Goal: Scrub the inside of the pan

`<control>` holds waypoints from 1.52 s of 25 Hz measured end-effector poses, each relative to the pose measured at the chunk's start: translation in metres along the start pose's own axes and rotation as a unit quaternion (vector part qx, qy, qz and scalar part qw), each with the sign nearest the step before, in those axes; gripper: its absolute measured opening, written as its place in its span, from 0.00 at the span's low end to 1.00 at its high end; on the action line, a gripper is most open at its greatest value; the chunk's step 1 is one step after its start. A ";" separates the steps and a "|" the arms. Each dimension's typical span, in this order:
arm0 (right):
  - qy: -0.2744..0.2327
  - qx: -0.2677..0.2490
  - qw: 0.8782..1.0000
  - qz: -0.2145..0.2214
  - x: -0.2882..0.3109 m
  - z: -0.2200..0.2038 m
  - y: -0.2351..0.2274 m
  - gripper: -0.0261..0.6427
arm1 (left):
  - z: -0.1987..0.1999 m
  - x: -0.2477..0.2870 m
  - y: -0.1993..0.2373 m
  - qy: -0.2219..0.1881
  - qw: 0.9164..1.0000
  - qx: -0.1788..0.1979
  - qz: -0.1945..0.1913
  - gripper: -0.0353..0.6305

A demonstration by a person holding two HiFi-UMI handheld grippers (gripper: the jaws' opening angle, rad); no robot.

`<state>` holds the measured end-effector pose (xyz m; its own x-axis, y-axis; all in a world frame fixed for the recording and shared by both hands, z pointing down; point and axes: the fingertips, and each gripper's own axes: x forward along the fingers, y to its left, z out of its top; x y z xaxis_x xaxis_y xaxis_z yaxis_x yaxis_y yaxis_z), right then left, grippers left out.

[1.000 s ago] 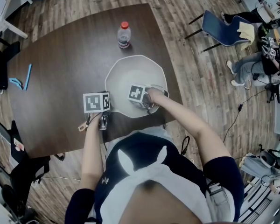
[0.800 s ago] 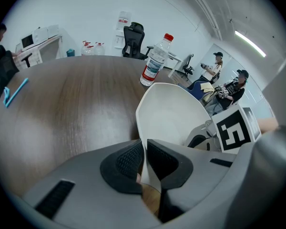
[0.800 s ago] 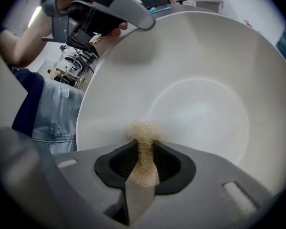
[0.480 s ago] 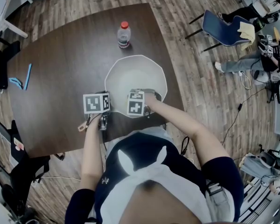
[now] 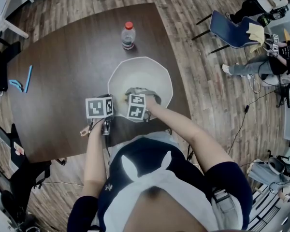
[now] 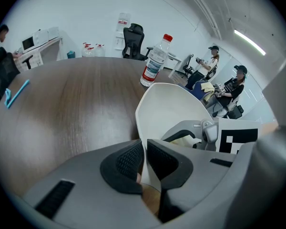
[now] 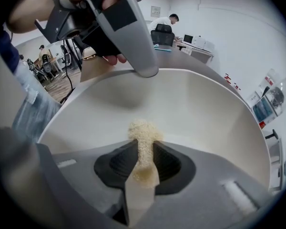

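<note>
Scrubbing looks to be the step in hand: the left hand-held gripper [image 6: 144,152] is clamped on the rim of the white pan [image 5: 141,74] at about 8 o'clock, steadying it on the table [image 5: 63,76]. The right hand-held gripper [image 7: 144,149] pinches a beige sponge [image 7: 143,130] low inside the bowl near 6 o'clock. Next, I judge, firm pressure and sweeps toward the 12 o'clock wall, with the rim grip kept tight.

Before me a white pan [image 5: 135,74] on the wooden table [image 5: 63,81], clear plastic bottle [image 5: 128,36] behind it, blue stick [image 5: 29,78] far left.
</note>
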<state>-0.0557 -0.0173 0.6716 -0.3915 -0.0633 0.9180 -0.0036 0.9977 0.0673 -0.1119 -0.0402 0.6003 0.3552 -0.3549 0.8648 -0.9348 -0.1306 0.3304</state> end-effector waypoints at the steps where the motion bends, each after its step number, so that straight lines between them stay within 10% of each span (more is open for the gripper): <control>1: -0.004 0.004 1.000 -0.002 0.000 0.001 -0.002 0.18 | 0.000 0.000 0.000 -0.001 1.000 0.000 0.001 0.11; 38: 0.020 0.234 0.967 -0.103 -0.012 -0.048 -0.122 0.18 | 0.001 0.001 0.001 -0.002 1.000 -0.004 -0.003 0.11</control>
<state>-0.0060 -0.1390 0.6712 -0.3027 -0.2536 0.9187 -0.4966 0.8647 0.0750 -0.1119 -0.0412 0.6015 0.3603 -0.3573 0.8617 -0.9327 -0.1255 0.3380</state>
